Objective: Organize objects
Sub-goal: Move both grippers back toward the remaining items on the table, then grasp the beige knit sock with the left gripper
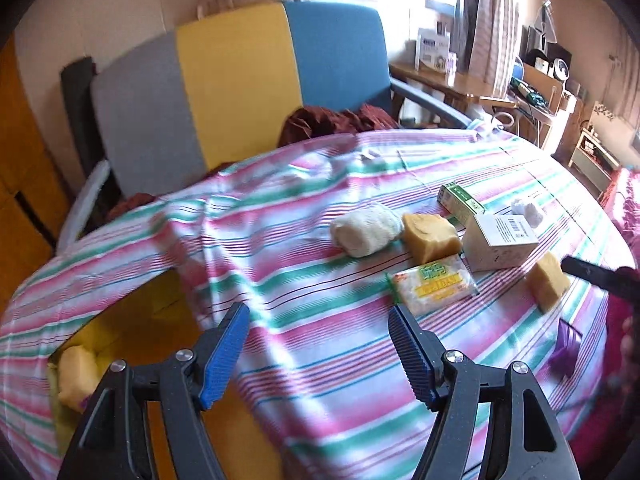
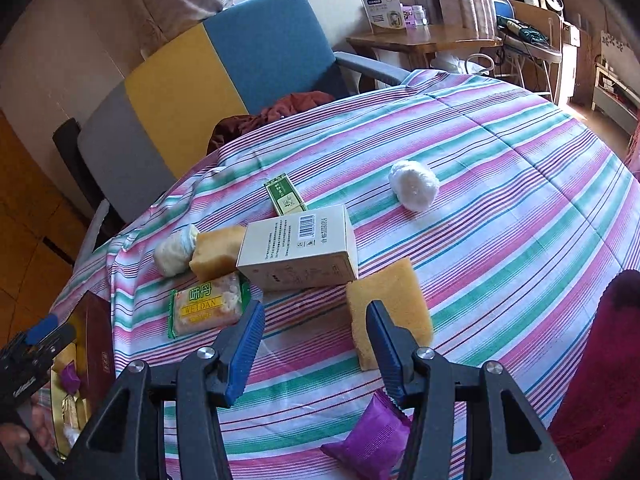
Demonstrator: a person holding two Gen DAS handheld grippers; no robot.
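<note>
Right wrist view: right claw (image 2: 316,312) apart, empty, above striped table (image 2: 520,200), purple packet (image 2: 366,434) just below it. Likely next pick; drop lower, centre packet between pads before closing. Left claw (image 1: 318,320) apart, empty. Count: two yellow sponges (image 2: 390,304), one white box (image 2: 298,250), one green box (image 2: 284,198), one Weidan packet (image 2: 206,306), two white bundles (image 2: 414,184).
</note>
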